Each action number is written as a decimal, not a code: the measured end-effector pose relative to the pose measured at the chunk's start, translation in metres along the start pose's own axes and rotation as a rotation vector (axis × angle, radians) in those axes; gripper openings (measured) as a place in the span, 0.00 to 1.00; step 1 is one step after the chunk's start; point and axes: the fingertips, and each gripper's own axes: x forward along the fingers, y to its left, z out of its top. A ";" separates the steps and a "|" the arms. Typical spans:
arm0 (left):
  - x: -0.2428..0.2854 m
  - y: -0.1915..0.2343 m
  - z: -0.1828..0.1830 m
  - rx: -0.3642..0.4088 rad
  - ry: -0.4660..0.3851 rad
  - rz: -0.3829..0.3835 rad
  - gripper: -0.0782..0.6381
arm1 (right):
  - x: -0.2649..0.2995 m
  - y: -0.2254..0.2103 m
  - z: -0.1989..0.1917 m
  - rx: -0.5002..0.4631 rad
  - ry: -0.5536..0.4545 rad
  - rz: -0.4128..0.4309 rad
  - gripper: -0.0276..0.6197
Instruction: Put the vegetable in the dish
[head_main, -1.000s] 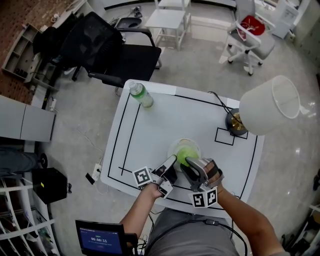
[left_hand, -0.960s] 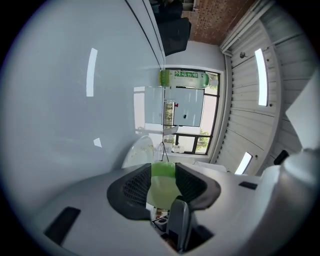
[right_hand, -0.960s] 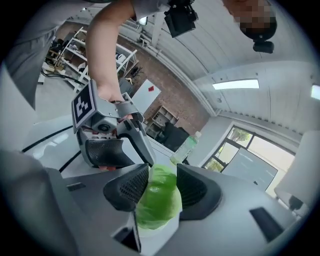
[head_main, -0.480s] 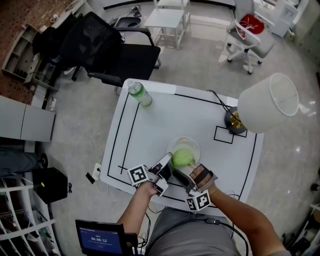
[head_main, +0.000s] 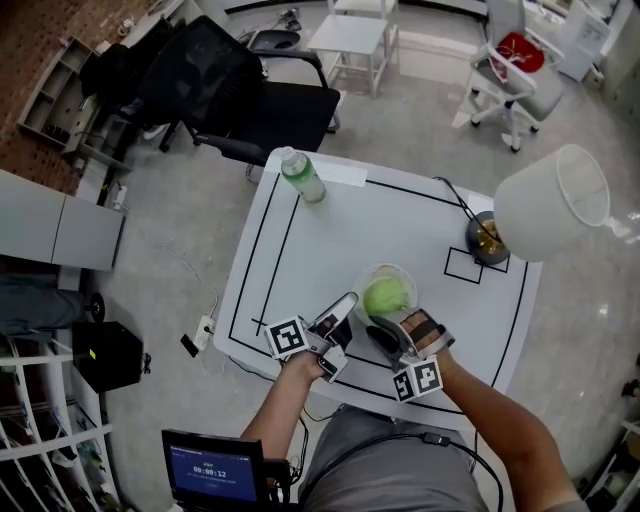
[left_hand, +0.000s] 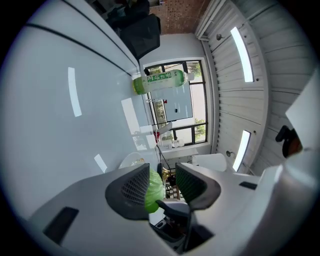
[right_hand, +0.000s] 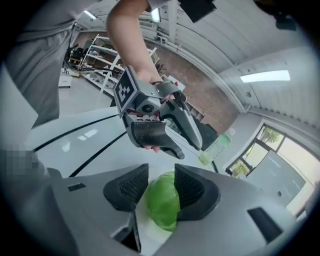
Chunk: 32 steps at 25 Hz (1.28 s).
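Vegetable now in dish; right gripper withdrawn, jaws apart.

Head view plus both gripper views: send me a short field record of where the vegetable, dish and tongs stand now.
vegetable: green, round, lying in the dish
dish: pale bowl on the white table
right tongs: open, at the dish's near rim, pointing at the vegetable
left tongs: open, empty, beside the dish
also on table: green bottle, lamp
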 end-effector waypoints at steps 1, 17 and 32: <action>-0.002 -0.005 0.003 0.024 -0.007 -0.003 0.33 | -0.003 -0.004 0.001 0.029 0.006 0.005 0.29; -0.086 -0.246 -0.039 1.047 -0.149 -0.082 0.12 | -0.215 -0.126 0.124 0.814 -0.281 -0.147 0.05; -0.208 -0.401 -0.138 1.683 -0.148 -0.046 0.12 | -0.412 -0.101 0.249 0.854 -0.455 -0.309 0.05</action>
